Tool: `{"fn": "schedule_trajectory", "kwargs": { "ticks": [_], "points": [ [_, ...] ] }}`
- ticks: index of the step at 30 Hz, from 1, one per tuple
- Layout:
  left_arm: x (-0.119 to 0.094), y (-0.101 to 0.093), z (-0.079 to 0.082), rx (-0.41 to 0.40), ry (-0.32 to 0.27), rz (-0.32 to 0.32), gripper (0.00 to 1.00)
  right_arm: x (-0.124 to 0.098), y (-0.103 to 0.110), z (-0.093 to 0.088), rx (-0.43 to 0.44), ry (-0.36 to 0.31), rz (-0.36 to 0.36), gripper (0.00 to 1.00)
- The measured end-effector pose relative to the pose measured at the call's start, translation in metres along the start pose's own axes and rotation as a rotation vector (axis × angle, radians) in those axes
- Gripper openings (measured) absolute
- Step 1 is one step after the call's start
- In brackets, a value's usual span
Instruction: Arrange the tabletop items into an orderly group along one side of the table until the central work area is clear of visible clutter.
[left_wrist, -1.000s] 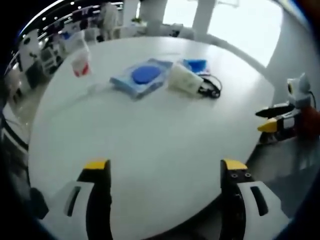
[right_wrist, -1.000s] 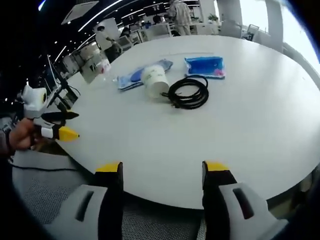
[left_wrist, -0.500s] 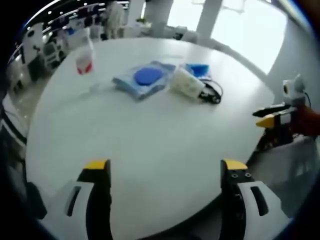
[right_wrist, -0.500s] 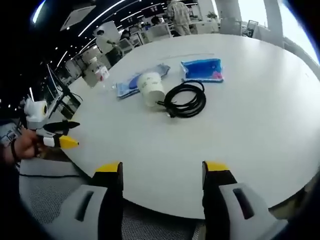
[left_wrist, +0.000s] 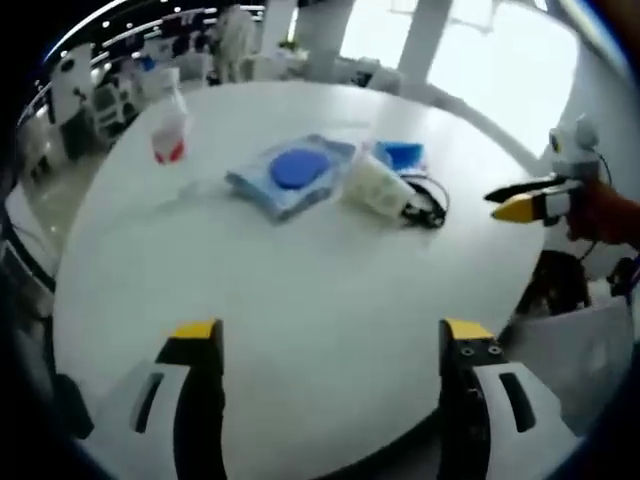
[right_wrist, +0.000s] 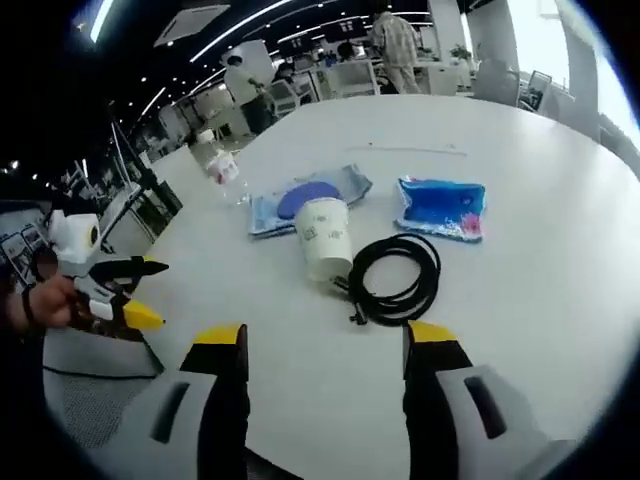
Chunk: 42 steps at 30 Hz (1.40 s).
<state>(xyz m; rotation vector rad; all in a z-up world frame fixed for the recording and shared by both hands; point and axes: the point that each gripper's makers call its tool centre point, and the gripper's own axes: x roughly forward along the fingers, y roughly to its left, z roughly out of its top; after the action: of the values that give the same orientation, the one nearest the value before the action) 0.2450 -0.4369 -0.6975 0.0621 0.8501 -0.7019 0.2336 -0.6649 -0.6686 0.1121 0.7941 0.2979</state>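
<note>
Lying tipped, paper cup (right_wrist: 326, 240) touches coiled black cable (right_wrist: 397, 280).

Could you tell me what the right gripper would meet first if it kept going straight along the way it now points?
Probably the coiled black cable, with the tipped paper cup just beside it; the right gripper has bare white table before that, though depth is uncertain.

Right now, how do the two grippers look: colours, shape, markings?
Each gripper has two black jaws with yellow tips, set in pale grey housings with dark slots. The left gripper and right gripper match. Seen from the side in the other view, each shows a black upper jaw, a yellow-tipped lower one and a white body. A red sleeve is behind the right one.
</note>
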Motion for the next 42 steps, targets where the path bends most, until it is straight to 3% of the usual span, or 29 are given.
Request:
{"fn": "schedule_trajectory", "kwargs": {
  "ticks": [3, 16, 21, 26, 30, 34, 42],
  "points": [
    [0.004, 0.0, 0.008, -0.013, -0.012, 0.006, 0.86, 0.005, -0.001, 0.016, -0.02, -0.008, 0.008, 0.62],
    [0.03, 0.012, 0.044, -0.238, -0.111, 0.03, 0.84, 0.048, -0.01, 0.068, -0.056, -0.014, 0.038, 0.6],
    [0.043, 0.017, 0.06, -0.211, -0.137, 0.019, 0.83, 0.064, -0.015, 0.09, -0.068, -0.025, 0.051, 0.59],
    [0.054, 0.032, 0.073, -0.301, -0.166, 0.026, 0.82, 0.079, -0.017, 0.11, -0.088, -0.035, 0.067, 0.59],
    [0.063, 0.04, 0.079, -0.302, -0.166, 0.037, 0.81, 0.091, -0.017, 0.117, -0.079, -0.052, 0.081, 0.59],
    [0.07, 0.058, 0.085, -0.339, -0.175, 0.066, 0.8, 0.108, -0.015, 0.113, -0.063, -0.027, 0.097, 0.59],
    [0.08, 0.071, 0.093, -0.349, -0.174, 0.076, 0.78, 0.132, -0.001, 0.111, -0.071, 0.016, 0.122, 0.59]
  ]
}}
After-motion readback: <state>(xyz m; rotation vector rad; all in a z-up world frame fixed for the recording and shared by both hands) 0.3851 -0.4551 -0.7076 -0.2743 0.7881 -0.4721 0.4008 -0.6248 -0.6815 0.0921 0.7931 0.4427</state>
